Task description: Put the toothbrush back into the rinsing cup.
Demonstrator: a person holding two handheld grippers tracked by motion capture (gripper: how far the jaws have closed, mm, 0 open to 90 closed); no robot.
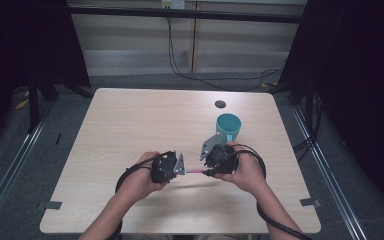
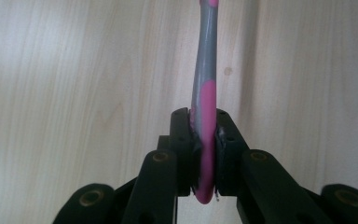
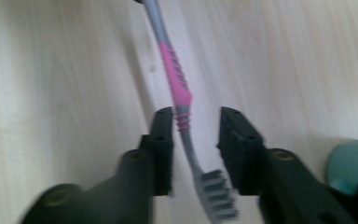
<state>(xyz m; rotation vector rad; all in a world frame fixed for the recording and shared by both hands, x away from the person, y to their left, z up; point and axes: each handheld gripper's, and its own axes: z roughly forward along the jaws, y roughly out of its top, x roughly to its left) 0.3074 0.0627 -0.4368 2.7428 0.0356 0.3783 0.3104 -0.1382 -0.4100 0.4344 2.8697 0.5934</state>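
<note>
Left tool (image 2: pixel 204 140) clamps the toothbrush (image 2: pixel 205 93); right tool (image 3: pixel 196 140) stands apart around it, teal cup (image 1: pixel 228 127) just beyond.

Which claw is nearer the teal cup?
Right. The right claw sits just below the teal cup, nearly touching its base in the high view. The left claw is farther off to the left, clamping the toothbrush handle.

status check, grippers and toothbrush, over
left gripper shut on toothbrush handle end. right gripper open, jaws either side of the neck, not pressing. teal cup just beyond the right hand, nothing in the way.
</note>
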